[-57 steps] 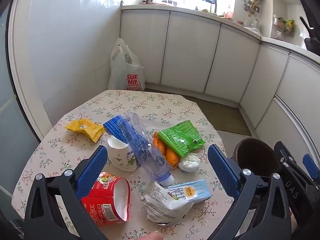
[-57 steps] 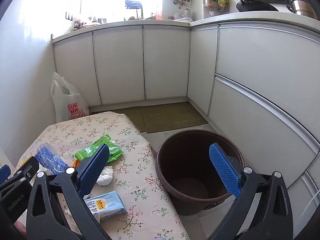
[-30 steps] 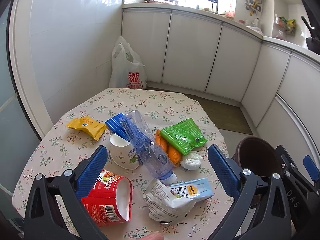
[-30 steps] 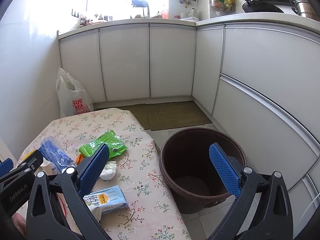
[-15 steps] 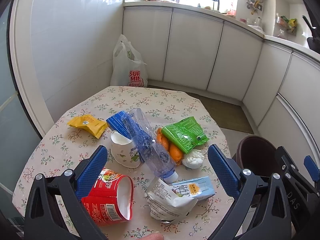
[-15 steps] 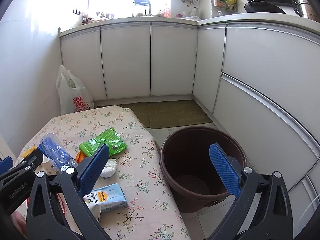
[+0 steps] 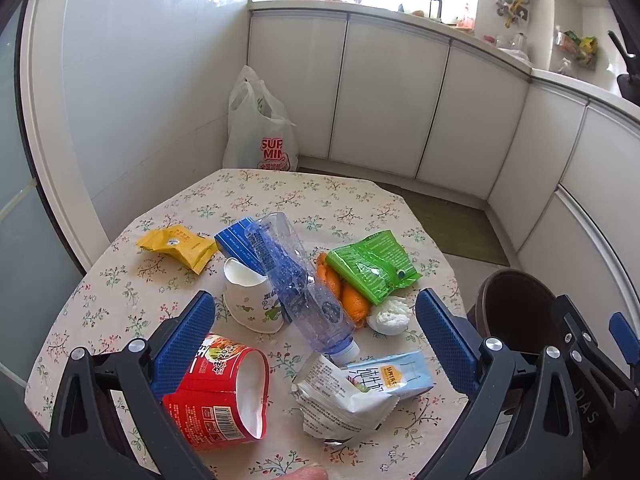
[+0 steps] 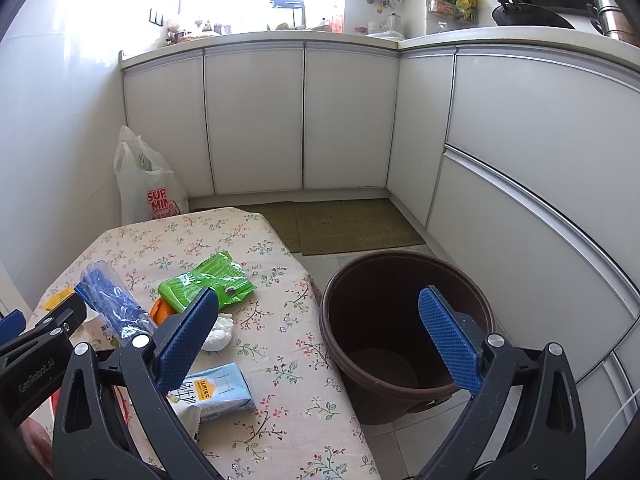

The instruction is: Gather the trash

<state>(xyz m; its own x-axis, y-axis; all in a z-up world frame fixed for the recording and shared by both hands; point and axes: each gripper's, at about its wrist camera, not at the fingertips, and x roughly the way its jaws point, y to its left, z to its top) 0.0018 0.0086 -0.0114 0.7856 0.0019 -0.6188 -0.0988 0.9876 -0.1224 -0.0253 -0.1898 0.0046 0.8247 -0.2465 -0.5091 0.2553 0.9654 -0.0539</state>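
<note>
Fingers [image 7: 188, 336] of both the left gripper [image 7: 316, 334] and right gripper [image 8: 318, 332] spread apart, empty, above littered bench [image 7: 280, 196], beside the bin [image 8: 404, 280] likely awaiting trash.

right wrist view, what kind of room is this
Most likely a home kitchen: white cabinets under a countertop, a black pan on it, and a small table with a floral cloth beside a brown bin.
</note>
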